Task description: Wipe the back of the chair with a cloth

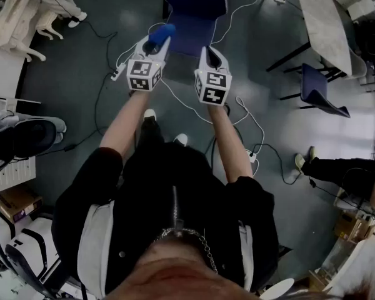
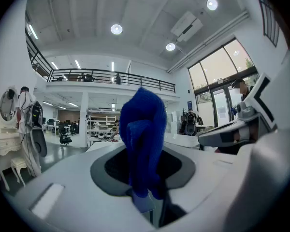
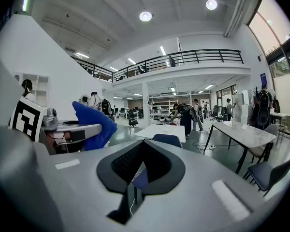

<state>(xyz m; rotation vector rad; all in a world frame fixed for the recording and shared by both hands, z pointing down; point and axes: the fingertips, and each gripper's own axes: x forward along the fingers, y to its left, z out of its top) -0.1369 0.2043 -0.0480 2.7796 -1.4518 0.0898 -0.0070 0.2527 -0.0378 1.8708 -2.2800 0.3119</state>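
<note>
Jaws of the left gripper (image 1: 157,42) were clamped on the blue cloth (image 2: 142,129), which stood bunched up between them, while the right gripper (image 1: 210,54) had its jaws drawn nearly together on nothing. Wiping looked not yet begun — the cloth appeared clear of the blue chair (image 1: 197,8) just ahead on the floor, so the whole back seemed left to do.

The person wears a black top (image 1: 175,186) with sleeves (image 1: 99,175) ending near the elbow, pale panels (image 1: 95,245) down both sides, a silver zip (image 1: 174,206), a metal chain (image 1: 199,240) at the neck, black trousers (image 1: 151,136) and white shoes (image 1: 149,114). The left gripper (image 1: 157,42) and right gripper (image 1: 210,52) have smooth white shells. Each bears a cube (image 1: 143,75) of black-and-white square markers, and the jaws are lined with dark grey ribbed pads (image 3: 130,163).
</note>
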